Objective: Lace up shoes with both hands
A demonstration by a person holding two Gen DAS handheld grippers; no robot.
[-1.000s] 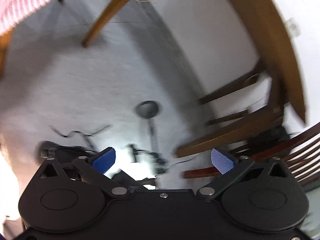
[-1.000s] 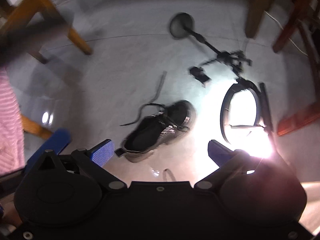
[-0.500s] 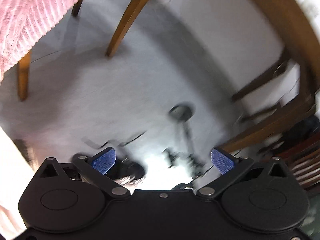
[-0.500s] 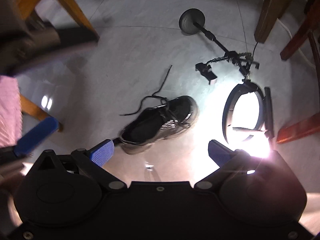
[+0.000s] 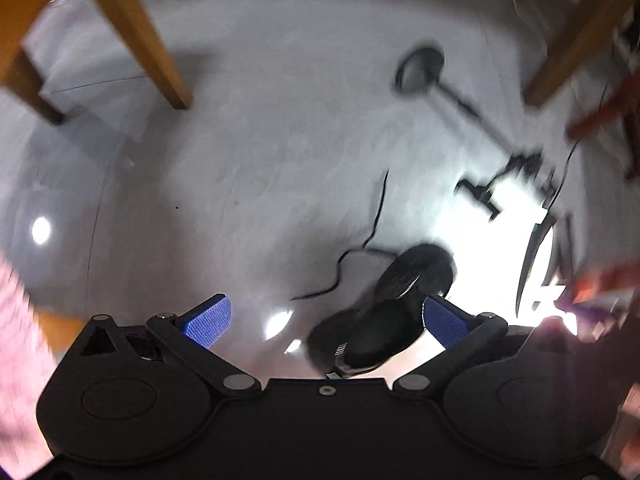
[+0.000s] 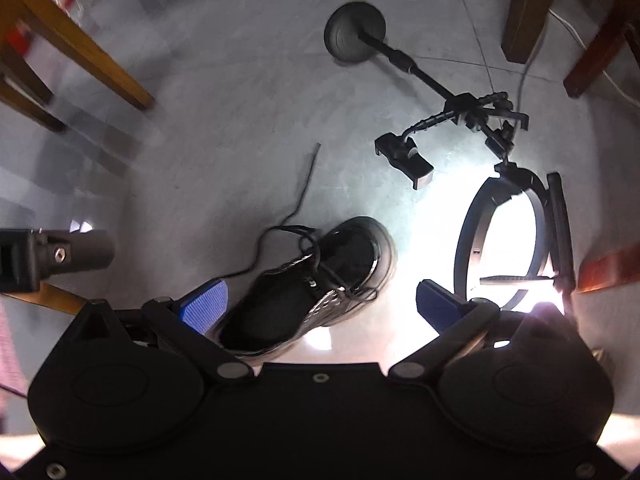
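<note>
One shoe, one loose lace, one ring light and one stand are counted on the floor.

A single black shoe [image 6: 316,288] is seen between and just ahead of the right gripper's jaws; one lace [image 6: 296,204] is trailed from it, ahead of the jaws. One lit ring light [image 6: 508,240] is counted to the right of the jaws, and one round-based stand [image 6: 356,34] well ahead. Two blue pads [image 6: 204,306] are counted per gripper. Three wooden furniture legs [image 6: 80,52] are counted far ahead in the right wrist view.

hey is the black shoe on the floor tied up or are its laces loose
Loose. The shoe stands upright on the floor, and one lace trails away across the tiles, free end unheld. Both claws are open above it.
</note>
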